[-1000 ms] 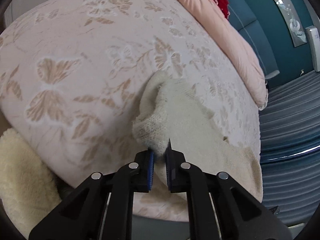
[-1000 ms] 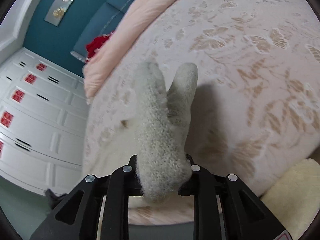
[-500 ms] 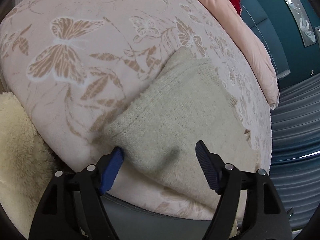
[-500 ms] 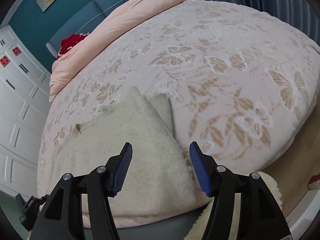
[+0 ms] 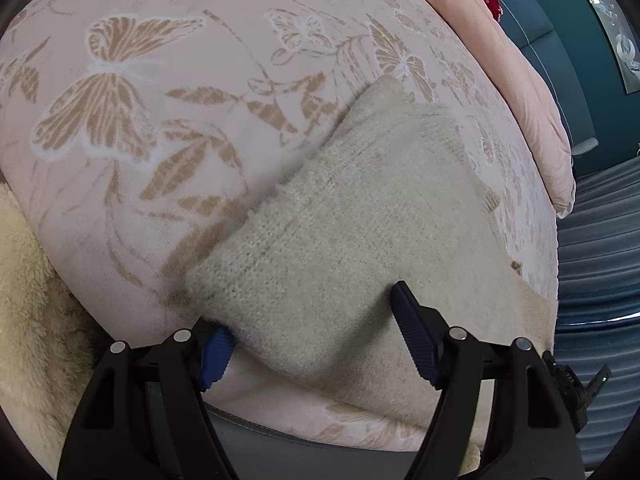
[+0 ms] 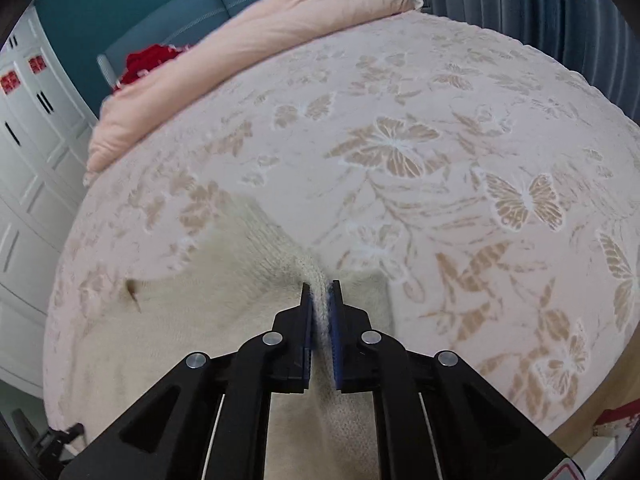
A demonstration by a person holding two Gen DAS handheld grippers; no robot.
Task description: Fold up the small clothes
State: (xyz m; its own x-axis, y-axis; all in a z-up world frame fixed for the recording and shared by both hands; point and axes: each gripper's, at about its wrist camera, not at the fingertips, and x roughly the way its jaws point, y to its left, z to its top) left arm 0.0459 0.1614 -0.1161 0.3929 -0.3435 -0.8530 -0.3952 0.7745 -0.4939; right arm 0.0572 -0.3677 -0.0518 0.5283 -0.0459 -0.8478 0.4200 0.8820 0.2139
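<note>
A cream knit sweater (image 5: pixel 360 216) lies folded on the butterfly-print bedspread (image 5: pixel 160 80), near the bed's front edge. My left gripper (image 5: pixel 308 312) stands open just over its near corner. The knit lies between the wide-apart blue pads (image 5: pixel 412 340) and they do not squeeze it. In the right wrist view the sweater (image 6: pixel 192 320) spreads to the left. My right gripper (image 6: pixel 320 286) has its jaws closing, and a raised ridge of the knit edge is pinched between the pads.
A rolled pink duvet (image 6: pixel 260 52) and a red item (image 6: pixel 148 60) lie at the head of the bed. A fluffy cream throw (image 5: pixel 24 300) hangs by the bed's near left. White wardrobe doors (image 6: pixel 24 160) stand on one side and grey-blue curtains (image 5: pixel 600 240) on the other.
Both grippers let go of the lifted knit, which dropped flat onto the bed. The left one sank and stayed open. The right one shifted sideways and closed on a ridge of the knit.
</note>
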